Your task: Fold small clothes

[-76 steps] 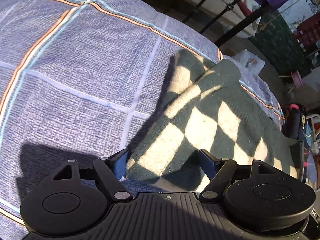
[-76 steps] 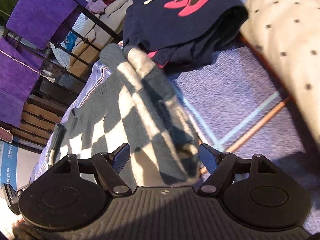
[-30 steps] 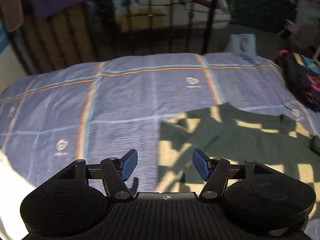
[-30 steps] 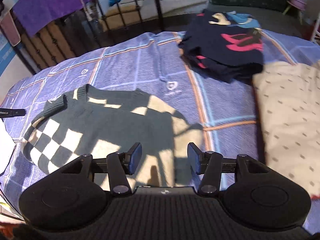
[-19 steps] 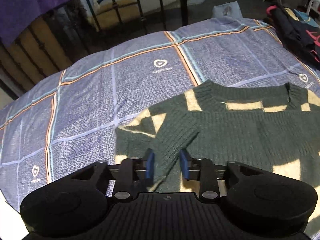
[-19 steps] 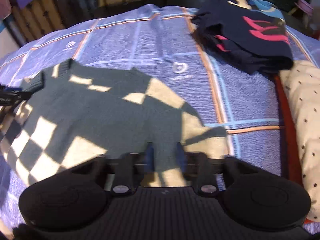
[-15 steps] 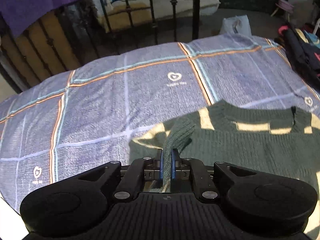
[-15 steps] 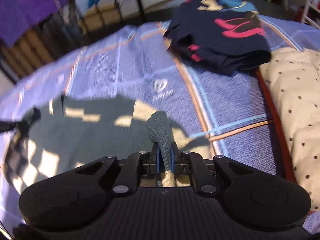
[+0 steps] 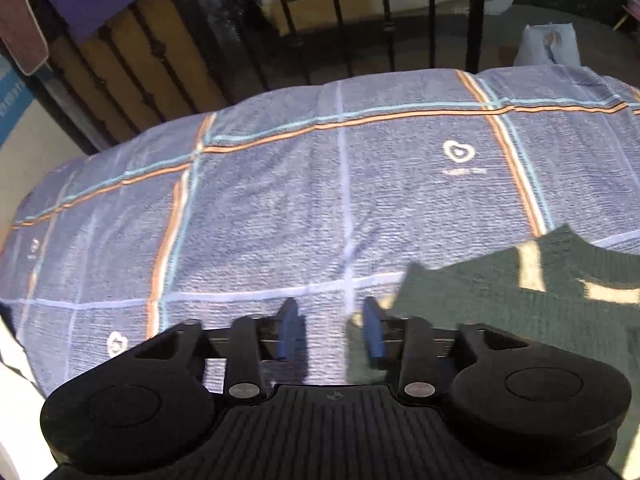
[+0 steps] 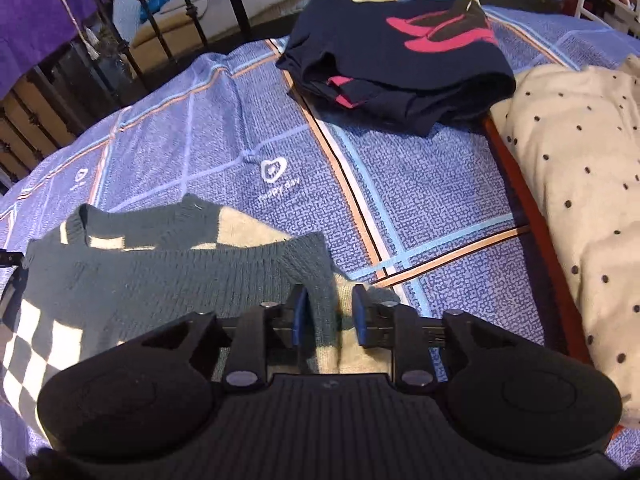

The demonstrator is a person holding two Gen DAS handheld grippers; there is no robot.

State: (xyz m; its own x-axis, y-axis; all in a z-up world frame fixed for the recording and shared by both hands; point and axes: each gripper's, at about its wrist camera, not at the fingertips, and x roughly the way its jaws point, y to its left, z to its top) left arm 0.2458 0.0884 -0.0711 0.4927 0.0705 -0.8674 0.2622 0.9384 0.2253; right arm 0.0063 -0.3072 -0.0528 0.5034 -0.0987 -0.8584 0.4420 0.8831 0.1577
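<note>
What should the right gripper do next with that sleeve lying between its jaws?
Probably finish opening and lift clear. The right gripper has its jaws opening, and the sleeve already lies folded across the green sweater, resting against only one pad. The left gripper is already empty.

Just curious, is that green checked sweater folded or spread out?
Partly folded: the sweater has one sleeve laid across its body on the bedspread.

A home bedroom: a bed under a blue checked bedspread point(image 9: 280, 208), a black iron bed rail point(image 9: 340, 20), folded dark clothes point(image 10: 400, 56).
</note>
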